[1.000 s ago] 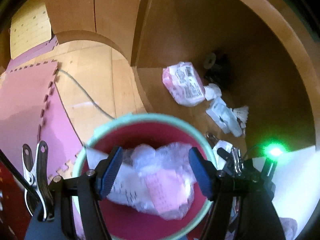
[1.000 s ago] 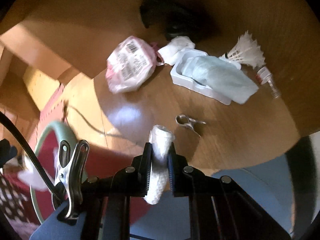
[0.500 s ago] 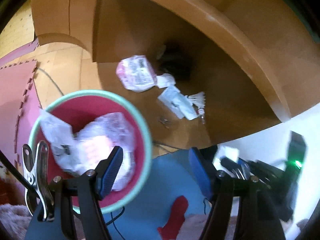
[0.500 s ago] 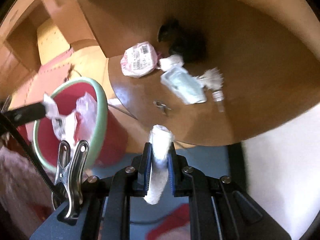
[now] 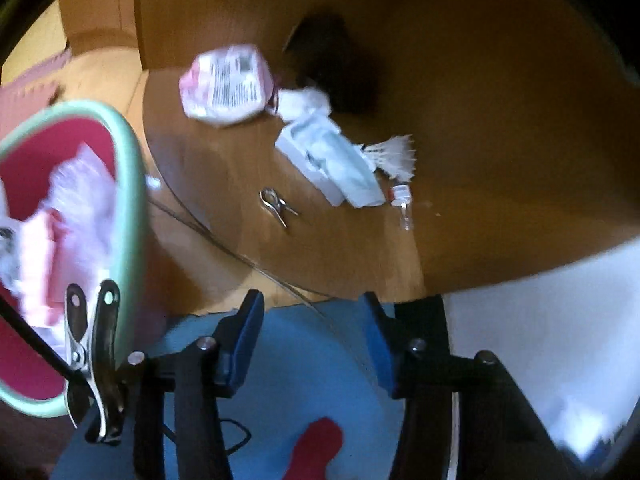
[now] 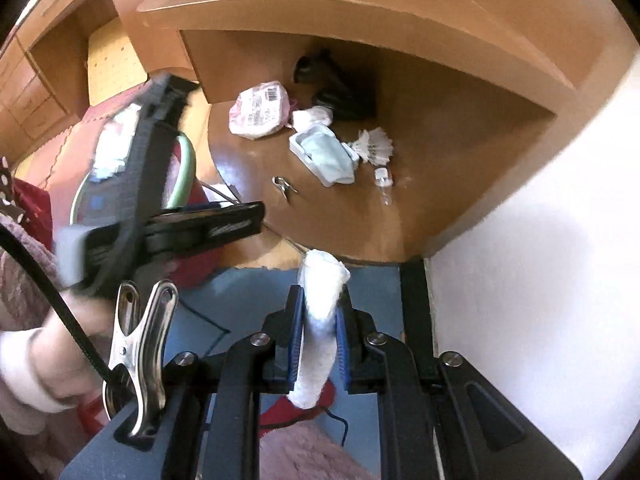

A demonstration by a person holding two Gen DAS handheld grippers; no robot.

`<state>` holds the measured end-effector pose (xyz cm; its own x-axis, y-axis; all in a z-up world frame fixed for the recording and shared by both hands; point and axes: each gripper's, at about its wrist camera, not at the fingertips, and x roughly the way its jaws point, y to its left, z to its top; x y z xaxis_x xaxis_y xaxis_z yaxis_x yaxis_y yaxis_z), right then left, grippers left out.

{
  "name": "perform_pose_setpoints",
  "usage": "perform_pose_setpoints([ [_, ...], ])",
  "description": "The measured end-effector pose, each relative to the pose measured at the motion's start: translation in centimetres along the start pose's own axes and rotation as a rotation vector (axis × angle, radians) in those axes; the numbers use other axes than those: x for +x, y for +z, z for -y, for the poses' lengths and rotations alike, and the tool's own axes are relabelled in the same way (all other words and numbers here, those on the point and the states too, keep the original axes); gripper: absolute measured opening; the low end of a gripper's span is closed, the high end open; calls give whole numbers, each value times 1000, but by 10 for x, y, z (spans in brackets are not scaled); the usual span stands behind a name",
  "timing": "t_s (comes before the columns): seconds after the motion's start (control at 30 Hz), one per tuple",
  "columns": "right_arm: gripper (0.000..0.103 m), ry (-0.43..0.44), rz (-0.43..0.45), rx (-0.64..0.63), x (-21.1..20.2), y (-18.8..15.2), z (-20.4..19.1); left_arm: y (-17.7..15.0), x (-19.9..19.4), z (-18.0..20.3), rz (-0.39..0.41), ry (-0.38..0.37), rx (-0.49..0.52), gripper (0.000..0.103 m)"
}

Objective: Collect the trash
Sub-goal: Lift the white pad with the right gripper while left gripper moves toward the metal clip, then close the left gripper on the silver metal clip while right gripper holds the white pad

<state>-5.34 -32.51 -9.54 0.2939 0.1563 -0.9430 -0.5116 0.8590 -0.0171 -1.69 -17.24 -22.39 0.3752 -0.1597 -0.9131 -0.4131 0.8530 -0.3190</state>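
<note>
My right gripper [image 6: 319, 306] is shut on a white crumpled tissue roll [image 6: 320, 320] and holds it above the blue floor mat, back from the desk. My left gripper [image 5: 314, 312] is open and empty; it also shows at the left of the right wrist view [image 6: 168, 224]. A red bin with a green rim [image 5: 132, 216] holds plastic wrap and paper at the left. On the wooden desk lie a pink-white packet [image 5: 228, 84], a white tissue wad [image 5: 304, 102], a white tray with a pale blue mask [image 5: 332, 160], a shuttlecock [image 5: 394, 152] and a small bottle [image 5: 402, 204].
A metal clip [image 5: 276, 204] lies on the desk in front of the trash. A dark object [image 6: 332, 88] sits at the back under the shelf [image 6: 360, 20]. A white wall [image 6: 540, 280] is at the right. A thin cable [image 5: 240, 256] runs off the desk edge.
Both grippers have pulled back from the desk. The bin has slid to the left edge of the left wrist view. The right gripper still holds the tissue roll.
</note>
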Motion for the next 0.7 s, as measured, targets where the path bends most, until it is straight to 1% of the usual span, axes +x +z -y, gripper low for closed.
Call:
perform_pose_setpoints([
  [0.07, 16, 0, 12, 14, -1, -4, 9, 6, 21, 2, -2, 25, -2, 46],
  [0.17, 16, 5, 36, 37, -2, -6, 19, 15, 46, 3, 1, 52, -3, 46],
  [0.33, 16, 30, 96, 89, -4, -7, 33, 32, 84, -7, -5, 97, -62, 46],
  [0.4, 16, 52, 110, 135, -4, -9, 43, 41, 98, -13, -3, 113, -85, 43],
  [0.57, 16, 115, 128, 246, -5, -10, 65, 60, 122, -23, -13, 136, -120, 42],
  [0.7, 16, 124, 144, 261, -8, -9, 68, 69, 135, -25, -31, 148, -142, 42],
])
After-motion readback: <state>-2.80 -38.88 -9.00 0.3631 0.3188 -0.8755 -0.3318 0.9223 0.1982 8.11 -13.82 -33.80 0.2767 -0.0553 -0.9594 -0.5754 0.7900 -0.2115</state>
